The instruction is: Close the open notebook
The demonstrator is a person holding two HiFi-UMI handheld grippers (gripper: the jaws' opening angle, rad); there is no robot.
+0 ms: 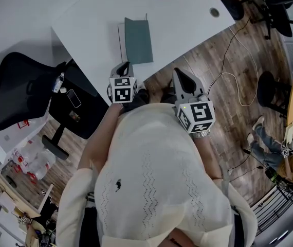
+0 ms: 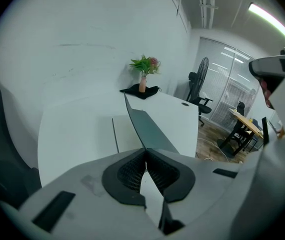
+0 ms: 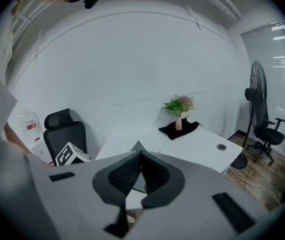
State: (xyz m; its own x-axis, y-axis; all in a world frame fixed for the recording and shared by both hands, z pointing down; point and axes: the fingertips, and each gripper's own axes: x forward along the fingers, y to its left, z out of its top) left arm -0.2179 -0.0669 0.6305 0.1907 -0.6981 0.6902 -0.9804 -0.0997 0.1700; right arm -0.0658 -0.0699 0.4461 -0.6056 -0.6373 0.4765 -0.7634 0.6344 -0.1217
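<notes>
The notebook (image 1: 138,40) lies near the front edge of the white desk (image 1: 177,14), with its dark green cover (image 2: 145,126) raised at a slant over a white page (image 2: 125,134). My left gripper (image 1: 124,68) hovers just short of the desk edge, in line with the notebook and apart from it. Its jaws (image 2: 146,150) are shut with nothing between them. My right gripper (image 1: 180,76) is held to the right of it, off the desk over the wooden floor. Its jaws (image 3: 140,153) are also shut and empty.
A black office chair (image 1: 18,86) stands left of the desk. A vase with a plant (image 2: 143,79) sits on a black cloth at the desk's far end, near a cable hole (image 1: 214,12). A cable (image 1: 229,76) trails over the floor. A standing fan (image 3: 256,99) is at right.
</notes>
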